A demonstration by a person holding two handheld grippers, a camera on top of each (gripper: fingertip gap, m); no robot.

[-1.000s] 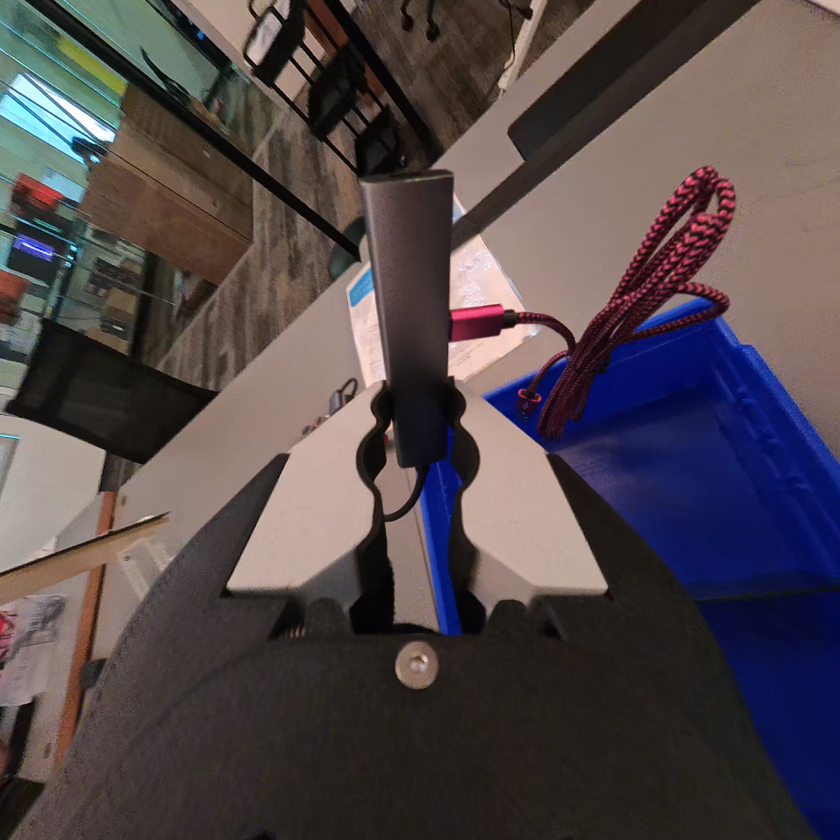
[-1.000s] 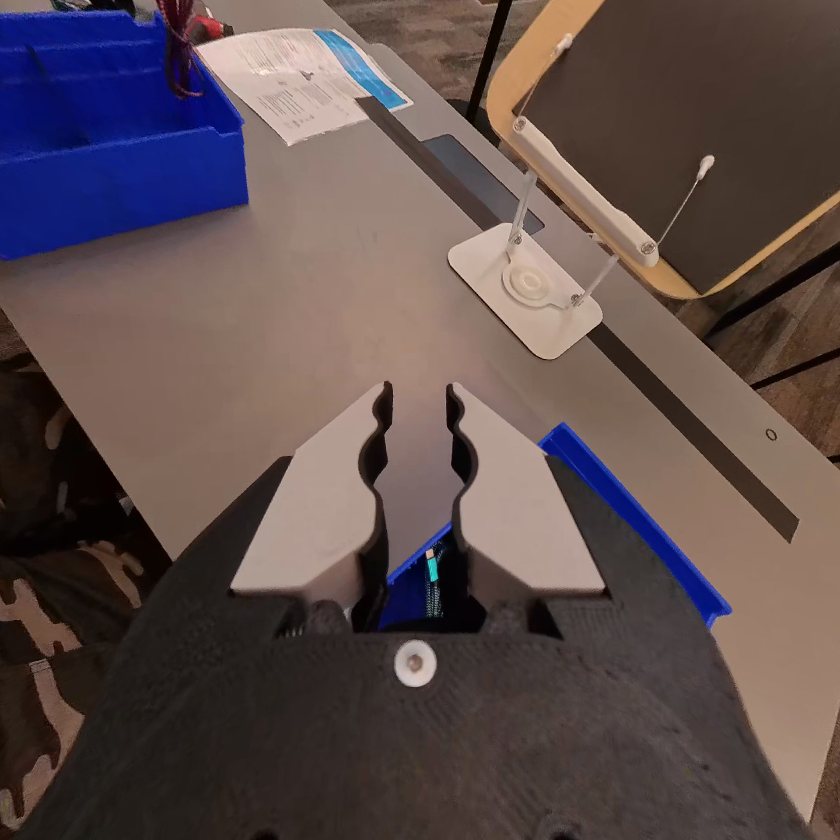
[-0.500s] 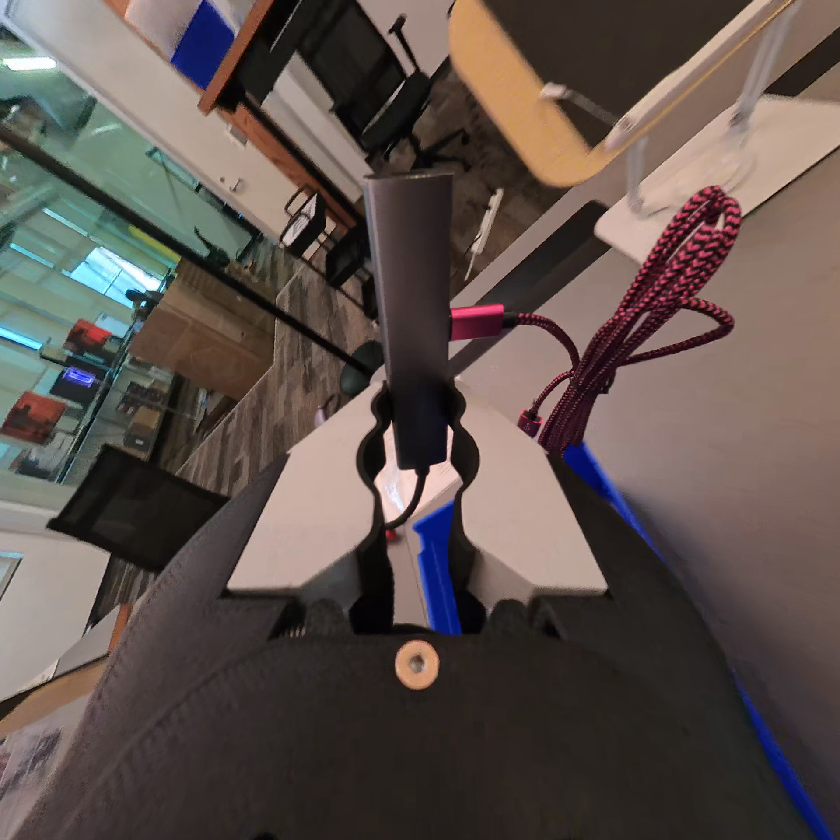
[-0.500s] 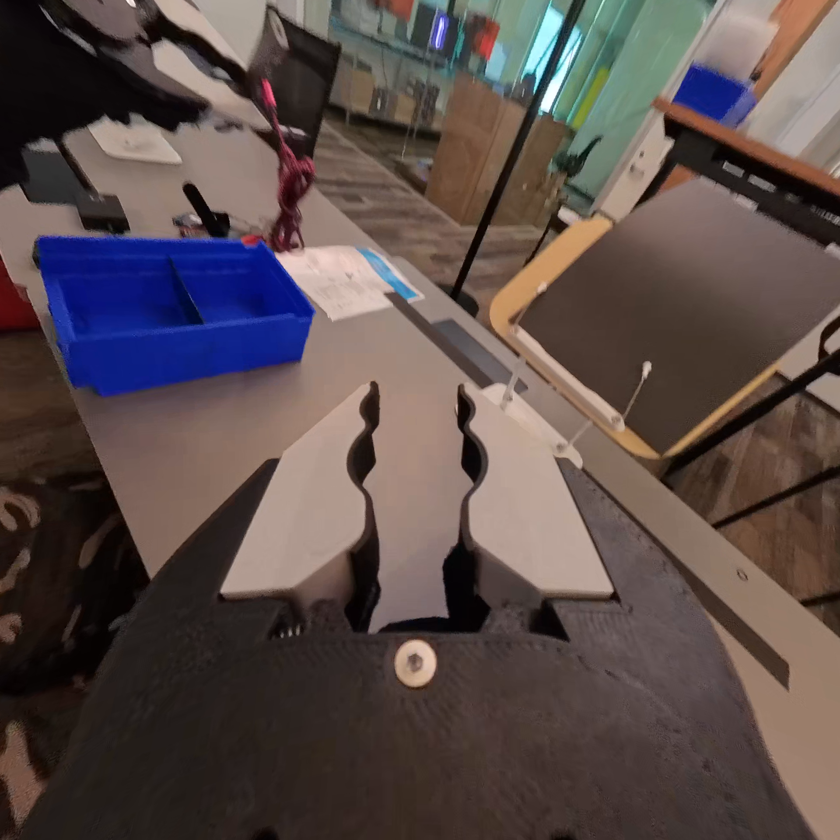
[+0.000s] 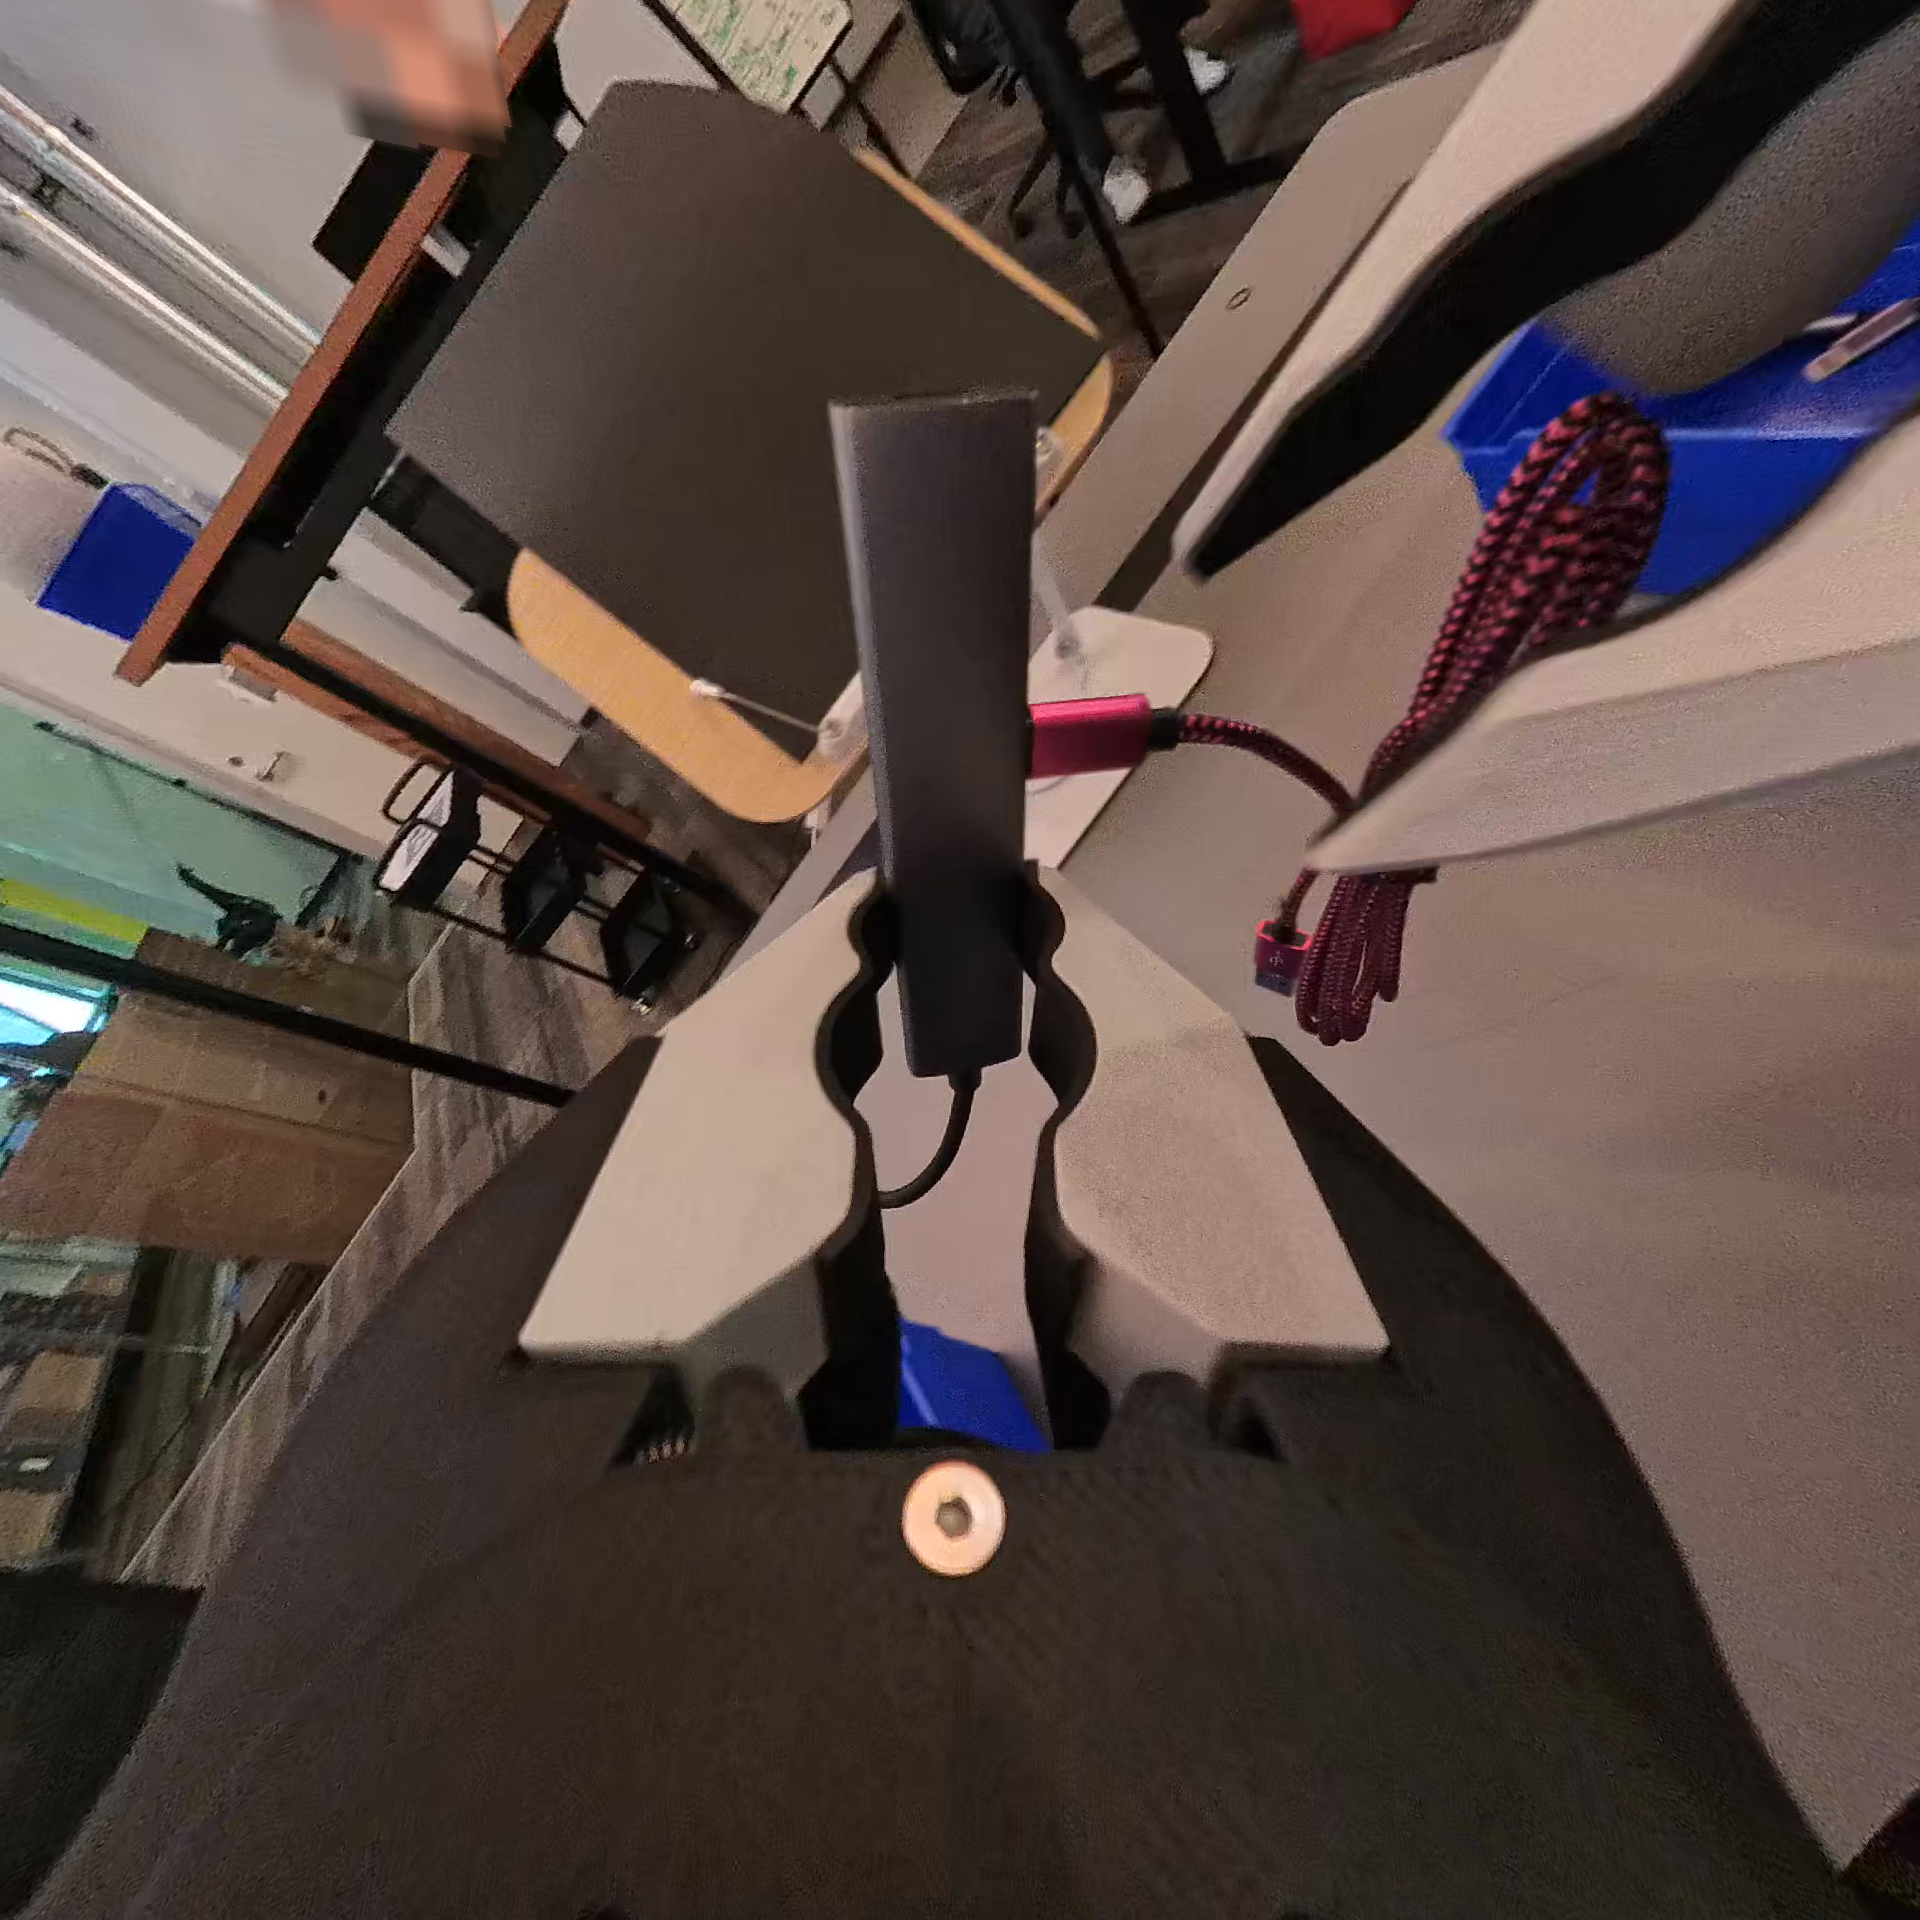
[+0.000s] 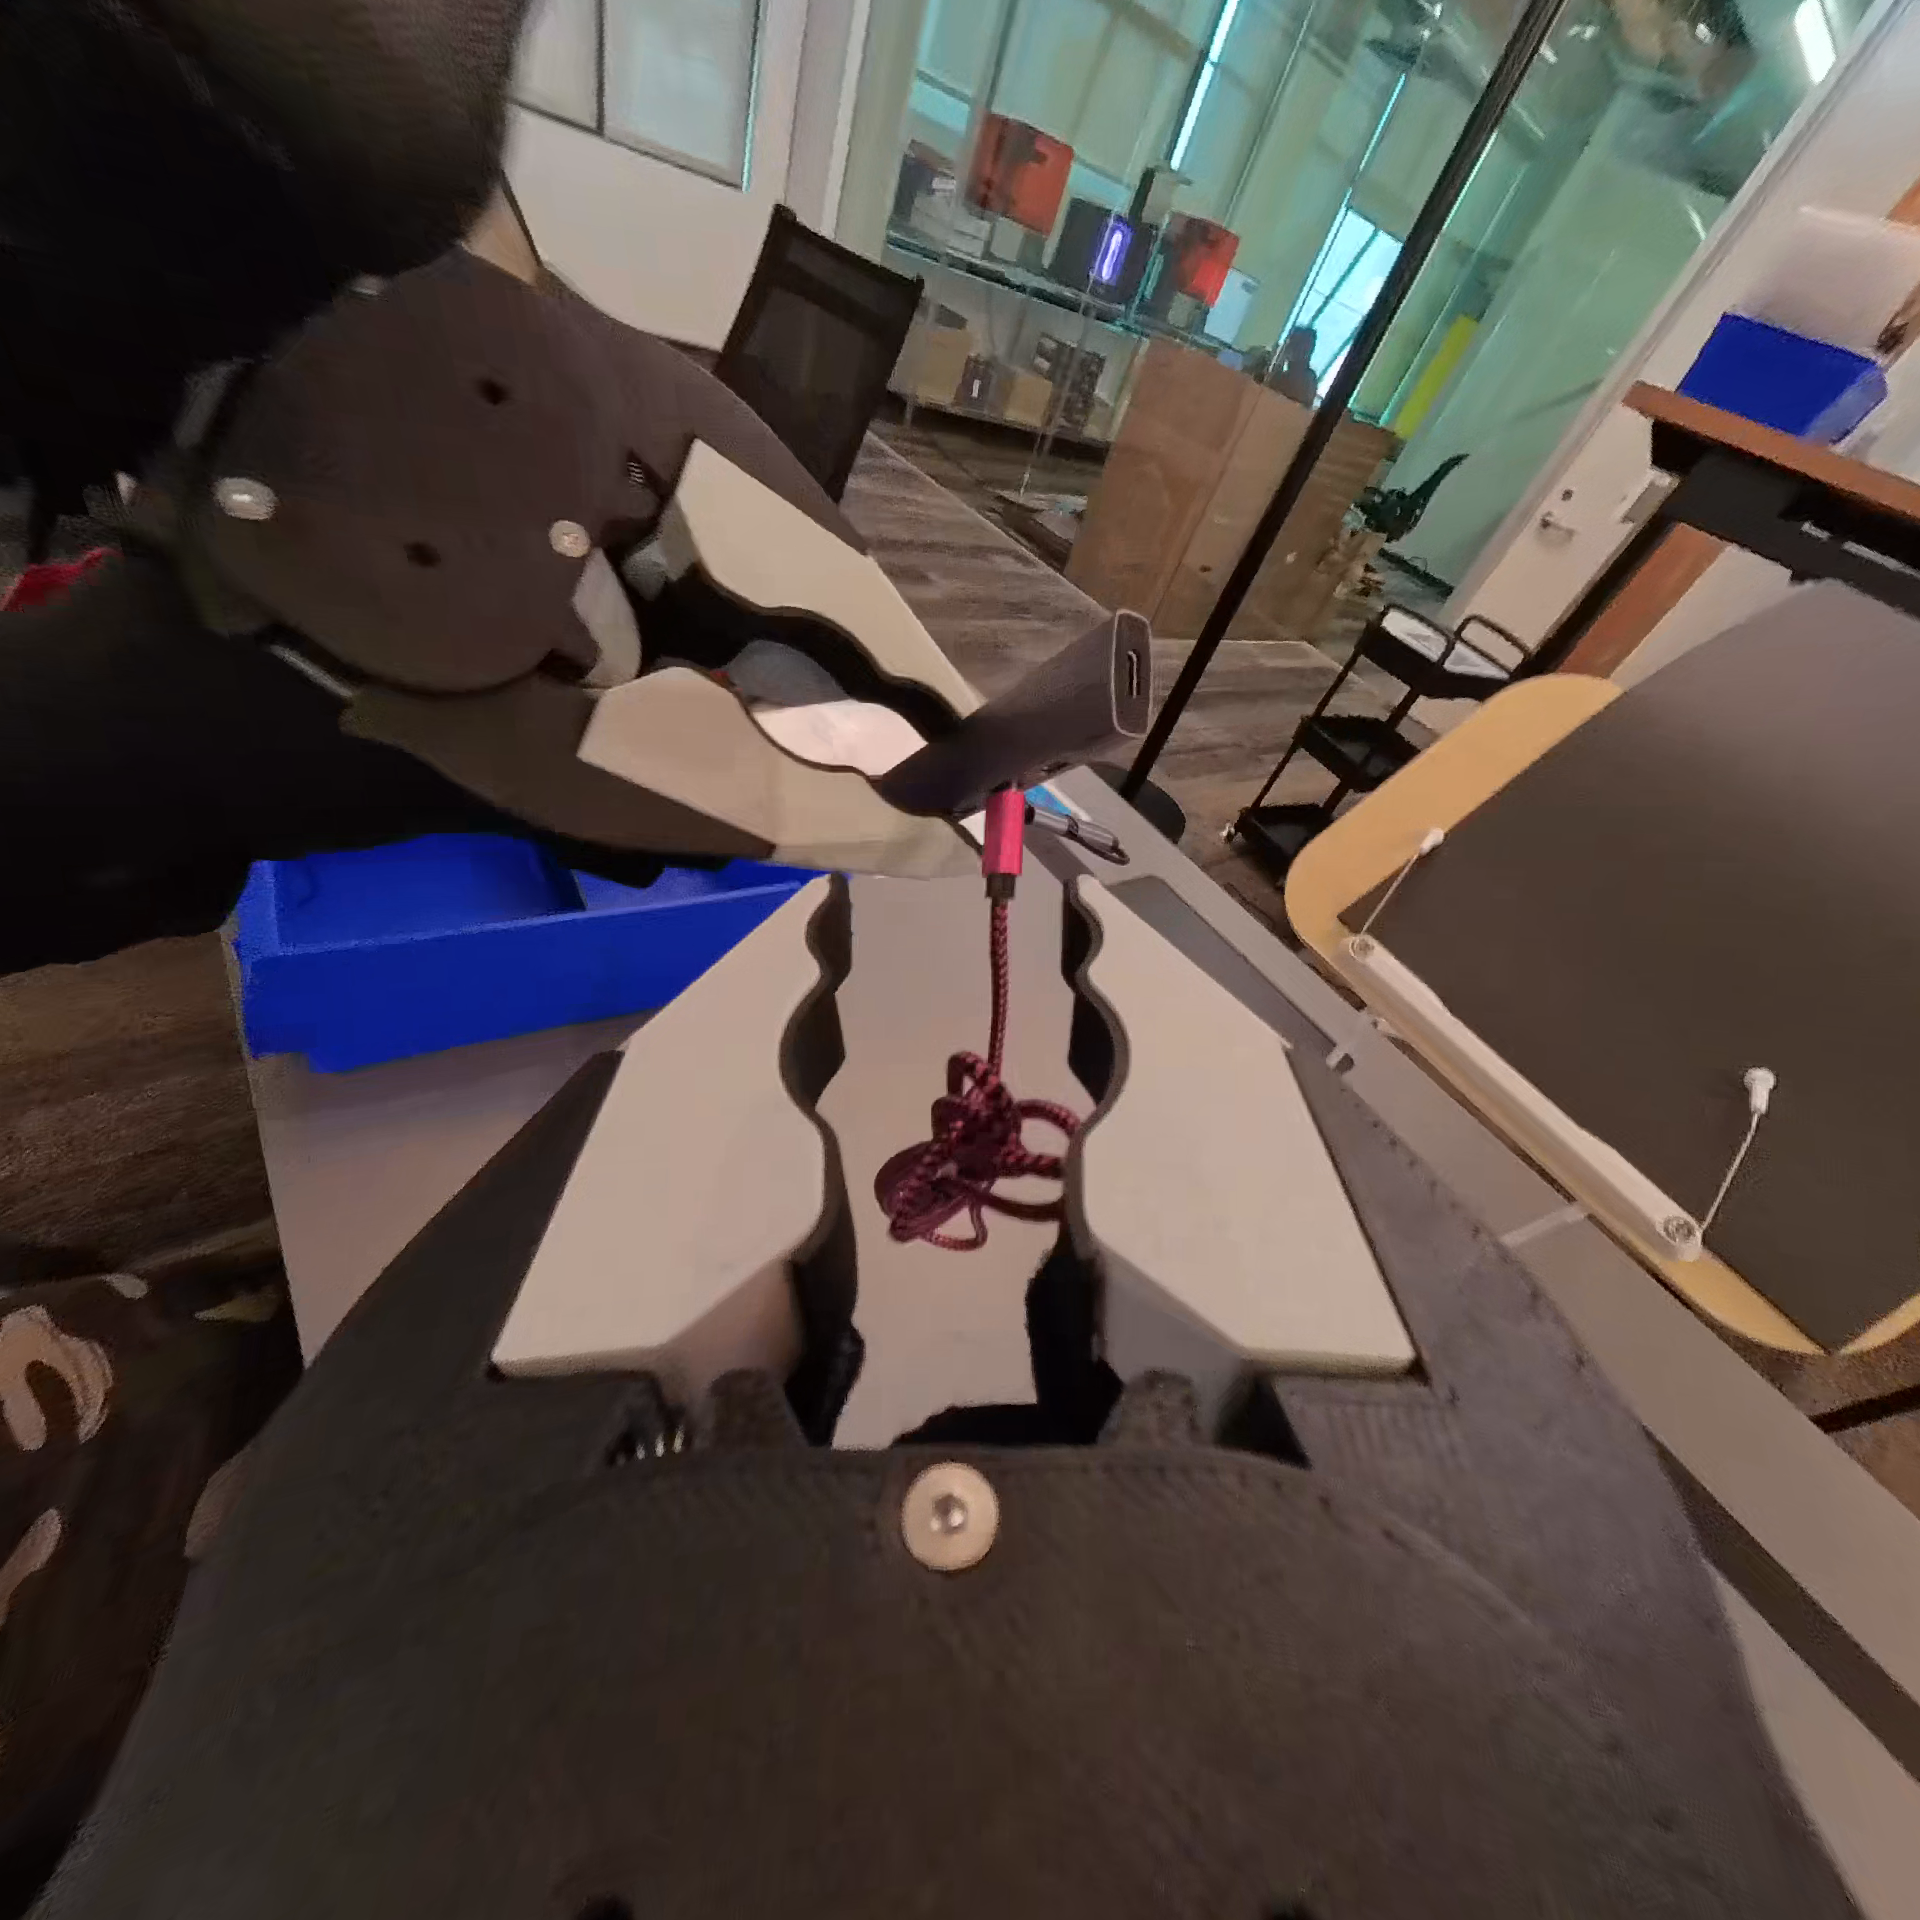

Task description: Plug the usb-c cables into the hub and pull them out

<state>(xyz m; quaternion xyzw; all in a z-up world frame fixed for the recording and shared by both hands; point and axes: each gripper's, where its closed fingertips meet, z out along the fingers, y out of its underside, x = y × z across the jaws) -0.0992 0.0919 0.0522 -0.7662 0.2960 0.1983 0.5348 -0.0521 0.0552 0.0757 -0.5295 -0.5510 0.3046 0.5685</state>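
My left gripper (image 5: 956, 899) is shut on the lower end of a dark grey hub (image 5: 940, 665), held in the air. A red braided usb-c cable (image 5: 1507, 665) is plugged into the hub's right side by its red plug (image 5: 1091, 732); its bundled length hangs down. In the right wrist view the left gripper (image 6: 914, 800) holds the hub (image 6: 1049, 712) just ahead, with the plug (image 6: 1003, 831) pointing down and the cable (image 6: 977, 1153) hanging to the table. My right gripper (image 6: 951, 899) is open and empty, just below the plug, the cable between its fingers (image 6: 1184, 1049). Its fingers (image 5: 1621, 748) show at the left view's right.
A blue bin (image 6: 436, 935) stands on the grey table (image 6: 384, 1164) at the left, under the left gripper. Another blue bin (image 5: 1745, 468) lies behind the right gripper. A white stand (image 5: 1132, 665) with a dark wood-edged board (image 6: 1662, 935) is at the table's far edge. The gap from one gripper's tips to the other's is roughly 7 cm.
Both grippers swung toward each other. The right gripper rose from the bin and now faces the hub, its fingers wider apart around the hanging cable. The left still holds the hub.
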